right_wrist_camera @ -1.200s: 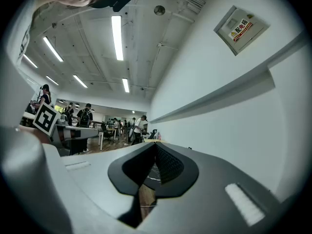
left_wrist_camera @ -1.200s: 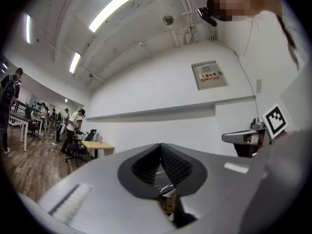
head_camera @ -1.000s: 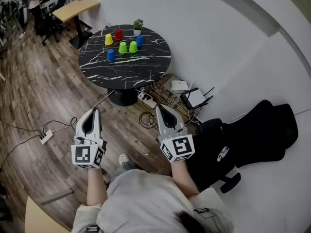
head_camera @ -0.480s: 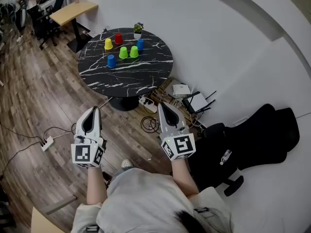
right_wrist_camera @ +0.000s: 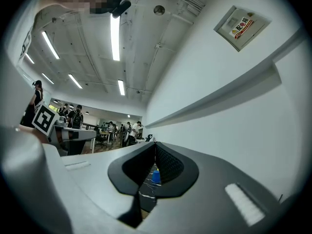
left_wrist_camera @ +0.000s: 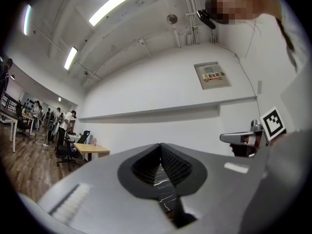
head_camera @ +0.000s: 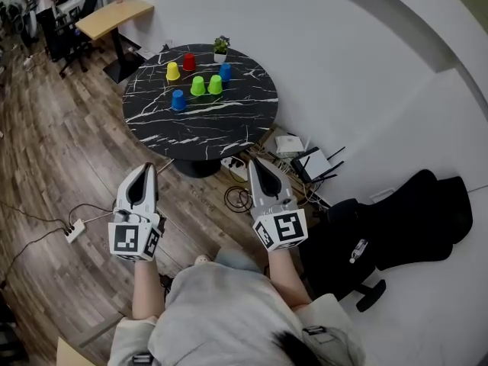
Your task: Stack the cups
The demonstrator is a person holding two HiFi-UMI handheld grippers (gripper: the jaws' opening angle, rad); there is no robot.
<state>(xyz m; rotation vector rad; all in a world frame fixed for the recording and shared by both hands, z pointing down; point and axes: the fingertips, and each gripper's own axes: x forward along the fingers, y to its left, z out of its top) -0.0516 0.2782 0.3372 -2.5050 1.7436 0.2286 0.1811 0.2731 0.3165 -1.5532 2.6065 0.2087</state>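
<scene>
Several upturned cups stand on a round black marble table [head_camera: 198, 124] ahead in the head view: a yellow cup [head_camera: 173, 71], a red cup [head_camera: 189, 61], two green cups [head_camera: 198, 86] [head_camera: 215, 85] and two blue cups [head_camera: 178, 99] [head_camera: 225, 72]. My left gripper [head_camera: 145, 168] and right gripper [head_camera: 254, 163] are both shut and empty, held over the wooden floor well short of the table. In the right gripper view a blue cup [right_wrist_camera: 155, 176] shows through the narrow slit between the shut jaws. The left gripper [left_wrist_camera: 161, 147] shows only a strip of marble.
A small potted plant [head_camera: 221, 47] stands at the table's far edge. Cables, a power strip and white boxes [head_camera: 286, 145] lie on the floor under and right of the table. A black office chair [head_camera: 396, 219] lies at right. A wooden desk [head_camera: 114, 15] stands far left.
Both grippers have been carried forward toward the table, which now sits slightly lower and closer in the head view. Both stay shut.
</scene>
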